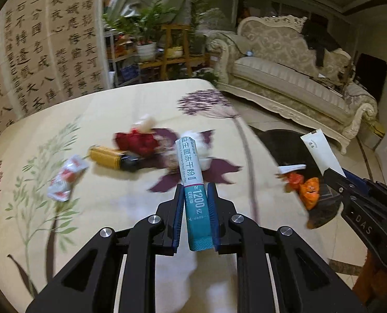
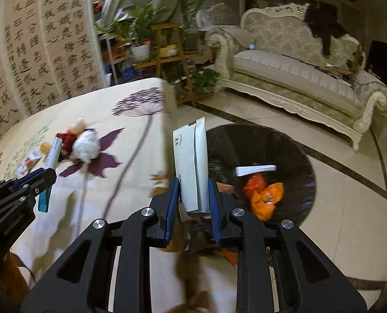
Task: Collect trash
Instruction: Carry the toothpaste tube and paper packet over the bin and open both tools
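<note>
Pinched between my left gripper's point(image 1: 195, 208) pads is a teal-and-white probiotic powder stick point(image 1: 193, 182), my right gripper point(image 2: 193, 203) clamps a white sachet point(image 2: 192, 167) near the black trash bag point(image 2: 292, 143) already holding orange wrappers point(image 2: 266, 200), while a yellow box point(image 1: 107, 157), red wrapper point(image 1: 138, 143), tissue wad point(image 2: 86, 147) and red-and-white packet point(image 1: 67, 180) wait on the floral tablecloth point(image 1: 115, 109).
</note>
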Available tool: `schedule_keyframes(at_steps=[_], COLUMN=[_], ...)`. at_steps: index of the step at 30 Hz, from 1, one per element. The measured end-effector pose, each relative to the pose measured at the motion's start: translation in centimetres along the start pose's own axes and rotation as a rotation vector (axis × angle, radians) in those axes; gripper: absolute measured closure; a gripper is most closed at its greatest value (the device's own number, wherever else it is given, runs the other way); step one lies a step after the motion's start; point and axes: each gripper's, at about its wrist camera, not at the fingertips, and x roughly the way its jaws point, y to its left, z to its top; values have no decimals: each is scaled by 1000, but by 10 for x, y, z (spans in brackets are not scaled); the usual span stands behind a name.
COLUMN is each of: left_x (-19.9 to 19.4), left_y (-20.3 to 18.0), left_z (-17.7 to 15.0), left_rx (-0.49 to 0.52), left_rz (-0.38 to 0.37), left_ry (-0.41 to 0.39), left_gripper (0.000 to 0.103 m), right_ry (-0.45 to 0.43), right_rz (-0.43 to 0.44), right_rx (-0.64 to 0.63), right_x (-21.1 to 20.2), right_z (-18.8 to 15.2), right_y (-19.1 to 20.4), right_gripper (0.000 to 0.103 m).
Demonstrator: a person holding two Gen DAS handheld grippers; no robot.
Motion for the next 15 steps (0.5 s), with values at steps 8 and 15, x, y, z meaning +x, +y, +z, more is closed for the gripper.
schedule_keyframes(at_steps=[8,15], left_x=[20,42], left_y=[-57,-93], left_z=[17,28], left_rx=[86,136], left_rz=[-61,-72], left_ry=[-7,9], left_gripper=[84,84], right_ry=[-17,-13], right_rz=[-65,-88], right_rx=[71,105], right_x=[8,23], right_z=[8,13], right_y=[-48,-76], right_gripper=[81,81])
